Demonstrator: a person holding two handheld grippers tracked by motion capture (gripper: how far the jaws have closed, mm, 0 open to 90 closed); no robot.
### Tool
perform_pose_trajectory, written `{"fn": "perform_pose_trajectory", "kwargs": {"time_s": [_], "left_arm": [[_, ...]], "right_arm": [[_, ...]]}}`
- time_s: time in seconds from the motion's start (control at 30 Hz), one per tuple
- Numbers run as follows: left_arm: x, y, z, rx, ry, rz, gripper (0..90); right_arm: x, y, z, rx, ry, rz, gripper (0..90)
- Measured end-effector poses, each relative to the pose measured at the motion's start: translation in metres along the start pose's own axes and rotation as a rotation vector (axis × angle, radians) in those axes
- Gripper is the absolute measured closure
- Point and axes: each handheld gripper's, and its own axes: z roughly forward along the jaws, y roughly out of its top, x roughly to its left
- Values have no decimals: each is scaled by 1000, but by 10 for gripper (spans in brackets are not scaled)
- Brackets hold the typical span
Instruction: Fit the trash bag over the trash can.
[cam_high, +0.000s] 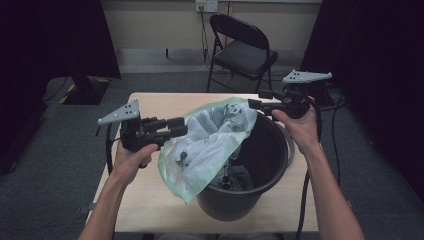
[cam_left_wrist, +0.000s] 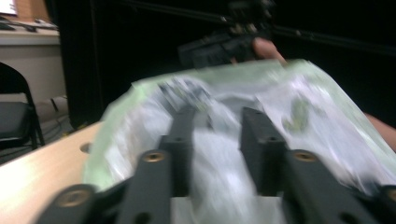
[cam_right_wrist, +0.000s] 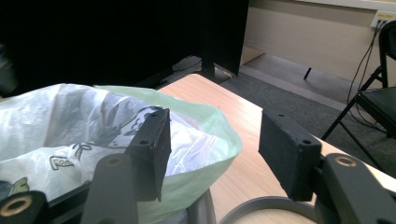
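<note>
- High view: at the left edge of the wooden table (cam_high: 150, 210), the left hand (cam_high: 131, 161) holds the left gripper (cam_high: 181, 127) level, jaws pointing right at the near-left rim of the pale green plastic bag (cam_high: 210, 145).
- In the left gripper view, the two black jaws stand moderately apart with the blurred bag film bulging between and over them; whether the pads press on the film I cannot tell.
- The bag has a white inner layer with dark printed marks; its mouth gapes wide and tilts toward the table's left edge, and its lower part hangs inside the bucket.
- The dark grey bucket (cam_high: 260, 165) stands on the right half of the table, close to the near edge; the bag drapes over its left rim, and the right part of its inside is bare and dark.
- A round grey ring (cam_high: 290, 148) lies on the table just behind the bucket's right side; the right gripper view shows part of it at the bottom.
- At the bucket's far rim, towards the table's far-right corner, the right hand (cam_high: 299, 125) holds the right gripper (cam_high: 254, 104), jaws pointing left at the bag's far edge.
- In the right gripper view, the jaws stand clearly apart: the left pad lies against the bag's rim, while the right pad is clear of it, over bare wood, so nothing is clamped.
- Beyond the table's far edge, a black folding chair (cam_high: 242, 47) stands on the grey carpet.
</note>
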Motion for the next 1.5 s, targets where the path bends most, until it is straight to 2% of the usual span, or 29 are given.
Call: {"fn": "perform_pose_trajectory", "kwargs": {"time_s": [0.07,0.13,0.2,0.23,0.3,0.4,0.47,0.6,0.73,0.83,0.97,1.1,1.17,1.2,1.27,1.33,1.37,1.4,1.5], "left_arm": [[6,6,11,23,27,3,538],[12,7,24,70,65,-4,511],[16,4,34,120,87,-14,554],[17,1,37,131,81,-17,597],[16,-5,37,126,78,-16,717],[13,-7,27,87,85,-23,766],[11,-8,17,74,62,-28,840],[0,-12,0,84,33,-10,814],[-11,-14,-11,70,-58,16,763],[-16,-11,-9,70,-47,37,722],[-12,-6,-3,60,-27,26,694],[-9,-10,2,72,-4,13,694],[-10,-12,5,75,8,26,686],[-10,-12,5,72,5,17,682],[-10,-13,7,68,12,18,682],[-10,-13,9,68,9,26,680],[-10,-12,10,69,11,26,679],[-10,-12,10,71,13,27,678],[-10,-11,9,63,17,28,633]], "right_arm": [[0,0,0,-1,7,4,427],[0,0,-1,-5,10,5,420],[1,0,-3,-5,14,4,416],[1,0,-3,-6,15,3,414],[1,0,-5,-7,17,1,412],[0,-1,-7,-10,17,4,407],[0,-1,-7,-8,16,6,401],[3,2,-5,-8,23,3,391],[7,8,-1,-12,39,-2,377],[12,13,3,-11,70,-5,364],[20,16,8,13,116,-11,356],[17,12,9,58,113,8,347],[16,11,7,53,120,13,348],[16,11,6,60,108,10,353],[15,11,8,97,104,7,362],[15,11,10,128,102,5,393],[15,11,10,133,111,-1,441],[15,11,11,139,131,-5,503],[17,11,12,158,147,-31,740]]}}
